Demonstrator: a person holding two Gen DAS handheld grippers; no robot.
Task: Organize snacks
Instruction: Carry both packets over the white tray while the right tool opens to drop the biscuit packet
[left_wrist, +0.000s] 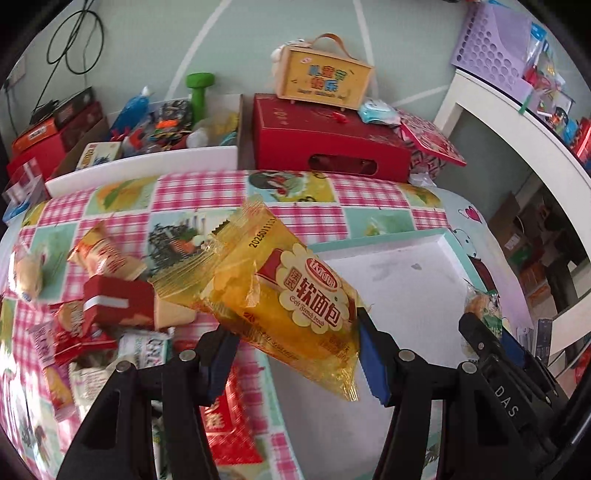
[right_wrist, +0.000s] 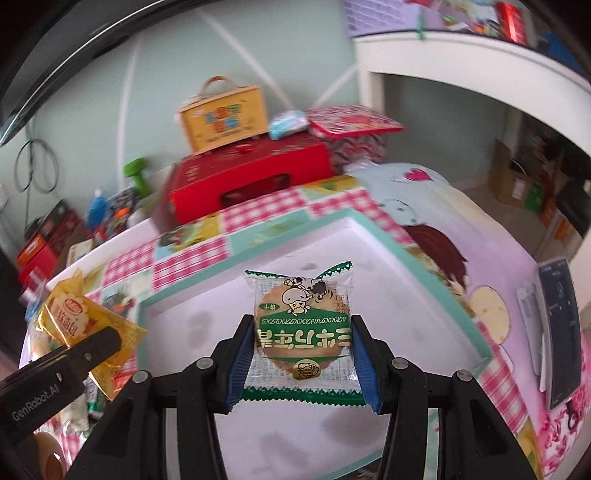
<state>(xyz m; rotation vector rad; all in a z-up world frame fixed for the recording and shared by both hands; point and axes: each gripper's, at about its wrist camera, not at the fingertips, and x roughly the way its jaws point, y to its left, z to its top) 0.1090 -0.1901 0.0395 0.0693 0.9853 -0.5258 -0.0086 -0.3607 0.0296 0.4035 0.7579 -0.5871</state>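
My left gripper (left_wrist: 295, 350) is shut on a yellow soft-bread packet (left_wrist: 291, 295) and holds it above the table, near the left edge of the white tray (left_wrist: 413, 280). It also shows in the right wrist view (right_wrist: 79, 321). My right gripper (right_wrist: 301, 358) is shut on a green-and-clear rice cracker packet (right_wrist: 301, 328) over the tray (right_wrist: 369, 254), whose white inside has a teal rim. A pile of snack packets (left_wrist: 99, 295) lies on the checked tablecloth at the left.
A red gift box (left_wrist: 325, 144) with a yellow carry box (left_wrist: 321, 79) on top stands behind the table. A phone (right_wrist: 559, 332) lies at the table's right edge. White shelves (left_wrist: 517, 122) stand at the right. Cluttered boxes (left_wrist: 55, 133) sit at the back left.
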